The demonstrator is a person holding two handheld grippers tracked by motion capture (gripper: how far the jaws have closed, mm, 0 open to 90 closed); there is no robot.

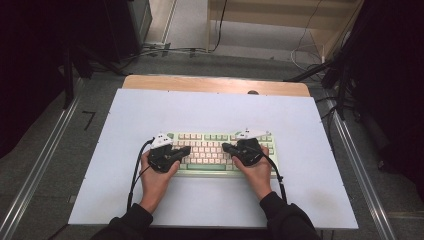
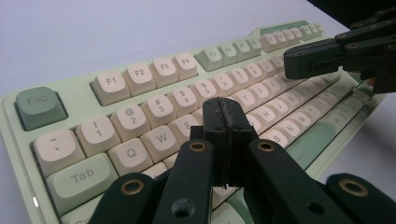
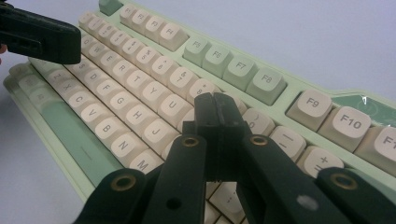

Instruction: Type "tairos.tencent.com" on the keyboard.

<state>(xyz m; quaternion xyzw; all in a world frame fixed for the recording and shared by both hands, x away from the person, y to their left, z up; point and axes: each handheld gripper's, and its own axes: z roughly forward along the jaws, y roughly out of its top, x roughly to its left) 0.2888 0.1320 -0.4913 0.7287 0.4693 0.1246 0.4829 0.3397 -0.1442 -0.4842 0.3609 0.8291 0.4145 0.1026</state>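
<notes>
Keyboard at centre of high view, on white worktop. Left tongs closed, empty, over E/R keys. Right tongs closed, empty, over I/O keys. Risk: you descend off-centre, closed tips strike two keys or slip between caps.

My table, white top over wood.
I see one pale green keyboard lying flat on its near middle.

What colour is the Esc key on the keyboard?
The Esc key is a darker muted green, unlike the cream letter keys; the left gripper view shows it best.
</notes>
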